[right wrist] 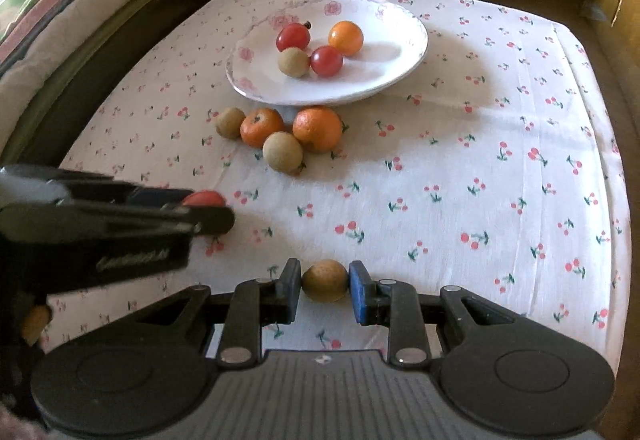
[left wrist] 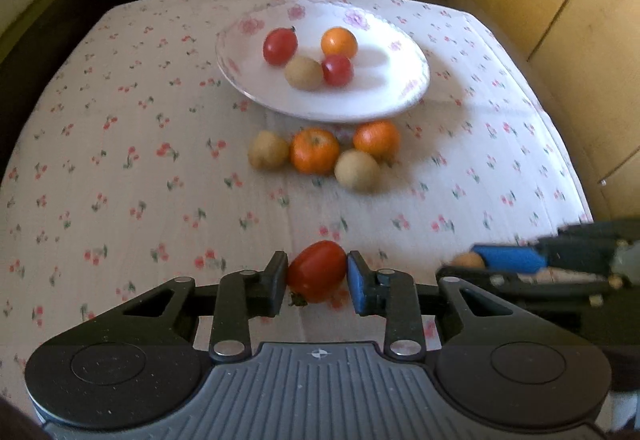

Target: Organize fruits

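My left gripper (left wrist: 317, 274) is shut on a red tomato (left wrist: 316, 270) just above the cherry-print cloth; it also shows in the right wrist view (right wrist: 204, 198). My right gripper (right wrist: 325, 282) is shut on a small brown fruit (right wrist: 325, 280), which also shows in the left wrist view (left wrist: 467, 260). A white flowered plate (left wrist: 384, 95) at the back holds two red tomatoes, an orange fruit and a brown fruit. In front of the plate lie two oranges (left wrist: 315, 150) and two brown fruits (left wrist: 357, 169) on the cloth.
The table is covered by a white cherry-print cloth (right wrist: 480, 167). A dark bed frame (right wrist: 80, 51) runs along the left, yellow cabinets (left wrist: 560, 19) on the right. Another small orange-brown fruit (right wrist: 35, 322) shows under the left gripper at the near left edge.
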Motion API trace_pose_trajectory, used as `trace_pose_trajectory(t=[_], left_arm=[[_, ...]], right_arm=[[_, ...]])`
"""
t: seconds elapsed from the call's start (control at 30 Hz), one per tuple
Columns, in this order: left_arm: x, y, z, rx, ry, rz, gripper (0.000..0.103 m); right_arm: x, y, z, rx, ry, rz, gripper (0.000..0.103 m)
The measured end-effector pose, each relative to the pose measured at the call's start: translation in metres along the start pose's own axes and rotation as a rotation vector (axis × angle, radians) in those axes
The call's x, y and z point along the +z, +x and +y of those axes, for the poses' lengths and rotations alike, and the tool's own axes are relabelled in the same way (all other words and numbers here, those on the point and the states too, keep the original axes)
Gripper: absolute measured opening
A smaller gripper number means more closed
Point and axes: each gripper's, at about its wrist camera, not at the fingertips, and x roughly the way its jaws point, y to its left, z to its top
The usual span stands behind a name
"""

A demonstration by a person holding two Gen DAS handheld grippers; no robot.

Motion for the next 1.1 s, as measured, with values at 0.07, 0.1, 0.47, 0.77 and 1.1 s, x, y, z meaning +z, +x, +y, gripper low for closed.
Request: trace_pose_trajectory(t=[0.07,0.1,0.47,0.77,1.1], left_arm=[[-0.0056,-0.0034,-0.0022,-0.009,0.007,0.002,0.04],[-0.0081,-0.0046,-0.0038,-0.012,0.011,0.003,0.04],[-0.0086,-0.0087,-0.0063,-0.052,-0.017,-0.014,0.051],[-0.0063,-0.0084,-0.0089,-0.028,-0.02,-0.022,0.054],[-0.0078,-0.0057,-0.0082,-0.02,-0.021,-0.009,0.054]], right_arm=[[-0.0025,-0.001,-0.0013,0.002,0.006,0.001,0.028],[-0.0034,-0.0014,-0.0011,-0.001,0.005,0.002,0.028],[-0.0033,-0.0037,-0.0047,0.006,0.018,0.002,0.032],[-0.0013,-0.0058,-0.0063,-0.01,0.022,-0.002,0.04],[-0.0001,-0.0019,-0.0068,-0.018,0.017,0.006,0.04]])
